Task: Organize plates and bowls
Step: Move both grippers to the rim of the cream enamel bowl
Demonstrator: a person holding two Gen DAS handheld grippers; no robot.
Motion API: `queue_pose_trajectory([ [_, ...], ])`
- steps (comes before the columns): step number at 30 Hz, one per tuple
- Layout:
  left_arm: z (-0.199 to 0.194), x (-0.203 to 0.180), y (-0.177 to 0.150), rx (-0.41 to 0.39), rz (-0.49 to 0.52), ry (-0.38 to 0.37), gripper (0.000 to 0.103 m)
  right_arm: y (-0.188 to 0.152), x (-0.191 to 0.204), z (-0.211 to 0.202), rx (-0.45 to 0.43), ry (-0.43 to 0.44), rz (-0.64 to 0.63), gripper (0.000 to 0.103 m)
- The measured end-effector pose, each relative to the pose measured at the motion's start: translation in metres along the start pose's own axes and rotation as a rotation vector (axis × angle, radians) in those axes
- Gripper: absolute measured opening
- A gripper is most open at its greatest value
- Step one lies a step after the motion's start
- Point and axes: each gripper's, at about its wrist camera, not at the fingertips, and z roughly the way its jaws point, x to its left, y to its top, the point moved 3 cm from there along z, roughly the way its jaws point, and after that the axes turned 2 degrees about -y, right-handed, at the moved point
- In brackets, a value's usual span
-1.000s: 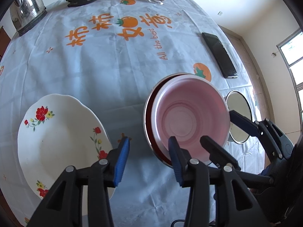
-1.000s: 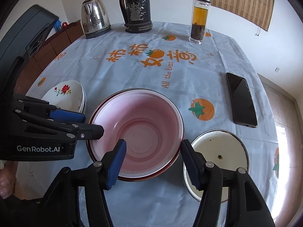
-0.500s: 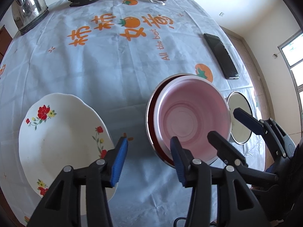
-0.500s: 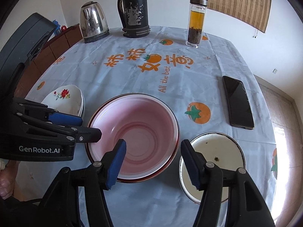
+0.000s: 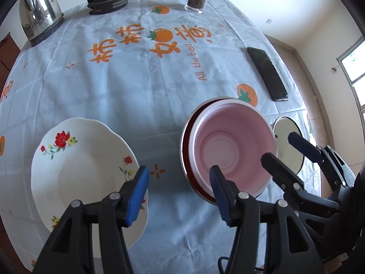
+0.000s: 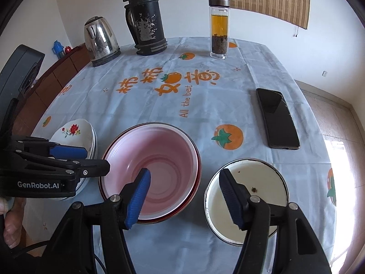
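A pink bowl [image 5: 230, 146] [image 6: 159, 166] sits nested in a red-rimmed bowl [image 5: 186, 150] near the table's front. To its left is a white flowered plate [image 5: 84, 169], which the right wrist view shows as the top of a small stack [image 6: 73, 132]. A white enamel dish [image 6: 255, 187] [image 5: 287, 137] lies to the bowl's right. My left gripper [image 5: 179, 189] [image 6: 97, 159] hovers between plate and bowl, its jaws opening, nothing in them. My right gripper [image 6: 184, 182] [image 5: 276, 146] hangs over the gap between bowl and dish, jaws opening slightly, nothing gripped.
A steel kettle [image 6: 101, 42], a black thermos [image 6: 146, 18] and a glass tea bottle [image 6: 219, 27] stand along the far edge. A black phone [image 6: 277, 118] lies at the right. A wooden cabinet [image 6: 45, 86] runs beyond the left edge. A hand [image 6: 9, 228] holds the left gripper.
The left gripper's jaws have spread wider apart. The right wrist view has shifted a little, so the white dish shows more fully. The dishes have not moved.
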Motion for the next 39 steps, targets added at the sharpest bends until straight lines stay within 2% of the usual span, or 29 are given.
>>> queue_pose_trajectory([
  [3, -0.002, -0.002, 0.001, -0.009, 0.005, 0.008, 0.056, -0.001, -0.001, -0.005, -0.012, 0.006, 0.005, 0.064],
  [7, -0.014, -0.012, 0.006, -0.052, 0.041, 0.025, 0.056, -0.002, -0.020, -0.021, -0.055, -0.007, 0.076, 0.064],
  [11, -0.022, -0.028, 0.012, -0.077, 0.098, 0.019, 0.056, -0.009, -0.052, -0.035, -0.085, -0.051, 0.180, 0.064],
  [15, -0.023, -0.049, 0.018, -0.078, 0.162, 0.007, 0.056, -0.023, -0.084, -0.037, -0.064, -0.115, 0.263, 0.064],
  [17, -0.022, -0.062, 0.021, -0.075, 0.198, 0.004, 0.056, -0.030, -0.096, -0.036, -0.046, -0.128, 0.306, 0.053],
  [23, -0.018, -0.097, 0.028, -0.066, 0.298, 0.000, 0.053, -0.048, -0.111, -0.030, 0.006, -0.126, 0.373, 0.040],
  [27, -0.013, -0.119, 0.031, -0.057, 0.365, -0.006, 0.045, -0.056, -0.112, -0.023, 0.034, -0.104, 0.392, 0.035],
  [29, -0.007, -0.126, 0.032, -0.034, 0.389, -0.014, 0.030, -0.059, -0.112, -0.021, 0.040, -0.092, 0.400, 0.031],
  [31, 0.000, -0.133, 0.032, -0.011, 0.405, -0.022, 0.022, -0.060, -0.112, -0.017, 0.050, -0.085, 0.403, 0.029],
  [39, 0.020, -0.149, 0.035, 0.049, 0.444, -0.037, 0.021, -0.065, -0.113, -0.012, 0.068, -0.065, 0.417, 0.024],
])
